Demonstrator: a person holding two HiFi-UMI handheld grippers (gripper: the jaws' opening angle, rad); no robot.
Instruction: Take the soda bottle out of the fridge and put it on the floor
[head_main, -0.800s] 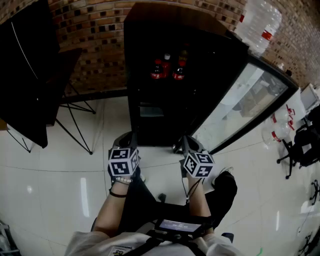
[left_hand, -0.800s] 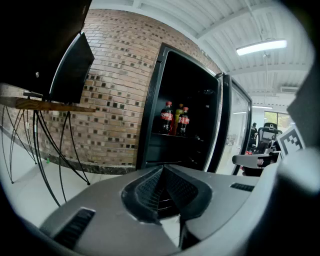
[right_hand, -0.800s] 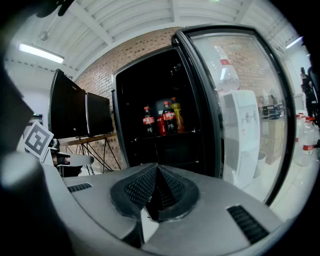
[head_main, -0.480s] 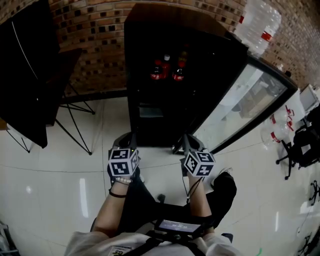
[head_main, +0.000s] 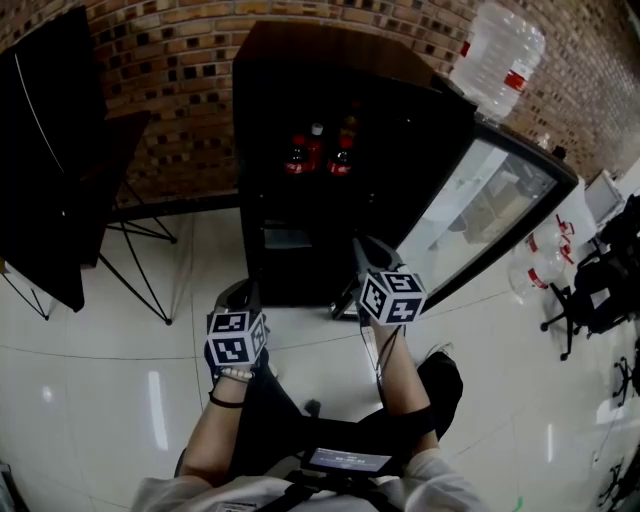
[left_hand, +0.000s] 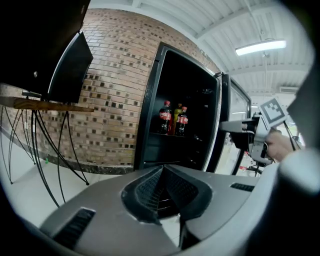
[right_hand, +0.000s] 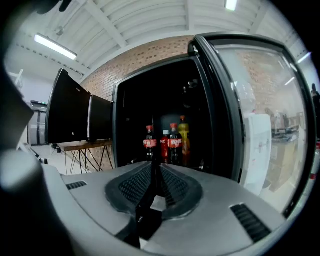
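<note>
The left hand-held gripper (left_hand: 162, 172) and right hand-held gripper (right_hand: 152, 172) have smooth grey shells, black cross-hatched pads and slotted vents. Each carries a white marker cube (head_main: 236, 340) printed with black squares. A black wristband (head_main: 225, 401), dark trousers (head_main: 270, 420) and a black shoe (head_main: 443, 376) are worn.

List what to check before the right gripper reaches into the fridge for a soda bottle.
1. Access: ok, the fridge door stands swung wide open.
2. Target in sight: ok, soda bottles stand upright inside the fridge.
3. Which one to take: cannot tell, several stand side by side.
4. Load: ok, the right gripper has nothing between its jaws.
5. Opening: not ok, its jaws stand nearly together, too narrow for a bottle.
6. Other side: ok, the left gripper is empty, low and back from the fridge.
</note>
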